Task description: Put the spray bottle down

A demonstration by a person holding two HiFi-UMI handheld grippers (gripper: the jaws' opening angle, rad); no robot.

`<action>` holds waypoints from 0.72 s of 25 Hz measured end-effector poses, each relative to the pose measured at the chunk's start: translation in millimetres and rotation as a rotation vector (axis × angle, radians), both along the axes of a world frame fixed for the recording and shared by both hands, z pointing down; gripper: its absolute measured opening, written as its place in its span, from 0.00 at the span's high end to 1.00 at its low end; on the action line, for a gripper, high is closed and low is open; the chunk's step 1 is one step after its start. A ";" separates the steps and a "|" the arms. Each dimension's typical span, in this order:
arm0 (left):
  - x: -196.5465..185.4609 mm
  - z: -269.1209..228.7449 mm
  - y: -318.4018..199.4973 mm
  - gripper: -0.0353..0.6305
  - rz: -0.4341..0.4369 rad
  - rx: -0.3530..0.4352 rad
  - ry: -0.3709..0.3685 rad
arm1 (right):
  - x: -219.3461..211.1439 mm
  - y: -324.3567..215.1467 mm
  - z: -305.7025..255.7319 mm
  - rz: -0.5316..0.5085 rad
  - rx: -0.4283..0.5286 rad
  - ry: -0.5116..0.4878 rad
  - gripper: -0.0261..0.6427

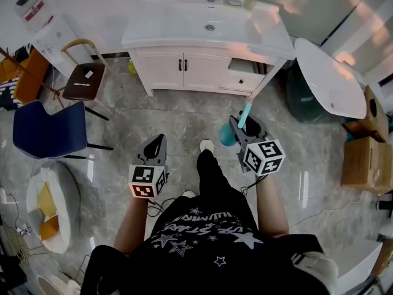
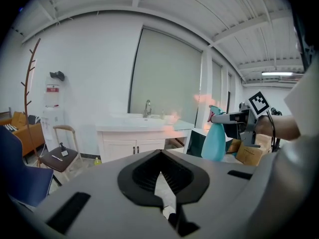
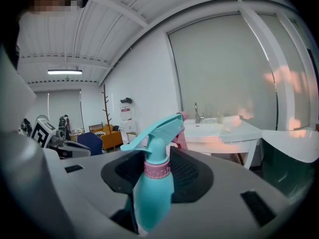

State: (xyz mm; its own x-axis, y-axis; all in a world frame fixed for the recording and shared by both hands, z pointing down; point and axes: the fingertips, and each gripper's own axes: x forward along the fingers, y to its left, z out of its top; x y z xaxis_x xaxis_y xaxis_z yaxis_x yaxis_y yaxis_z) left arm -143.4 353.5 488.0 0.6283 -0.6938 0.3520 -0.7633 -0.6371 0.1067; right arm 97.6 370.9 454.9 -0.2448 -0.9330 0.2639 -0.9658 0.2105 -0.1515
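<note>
A teal spray bottle [image 1: 227,136] with a pink collar is upright between the jaws of my right gripper [image 1: 241,134], which is shut on its body, well above the floor. In the right gripper view the bottle [image 3: 152,190] fills the gap of that gripper [image 3: 159,158], its trigger head pointing right toward the sink. My left gripper [image 1: 156,147] hangs to the left at about the same height, jaws together and holding nothing. The left gripper view shows its own jaws [image 2: 160,158] closed to a thin slit, with the bottle [image 2: 215,139] off to the right.
A white vanity [image 1: 184,63] with a sink stands ahead. A brown chair [image 1: 85,80] and a blue chair [image 1: 46,131] are at the left. At the right are a white round tabletop [image 1: 328,78], a dark green bin [image 1: 307,102] and cardboard boxes [image 1: 365,161]. Grey marbled floor lies below.
</note>
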 end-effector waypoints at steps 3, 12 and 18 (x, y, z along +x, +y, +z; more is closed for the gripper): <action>4.6 2.9 -29.7 0.92 -0.033 -0.005 -0.017 | 10.8 -46.7 8.2 -0.021 -0.002 -0.035 0.72; 59.7 -15.9 -165.3 0.92 -0.108 0.010 -0.046 | 59.8 -211.5 -7.4 -0.110 0.035 -0.080 0.72; 102.8 -21.8 -242.5 0.92 -0.158 0.013 -0.055 | 101.7 -297.8 -14.6 -0.153 0.046 -0.082 0.72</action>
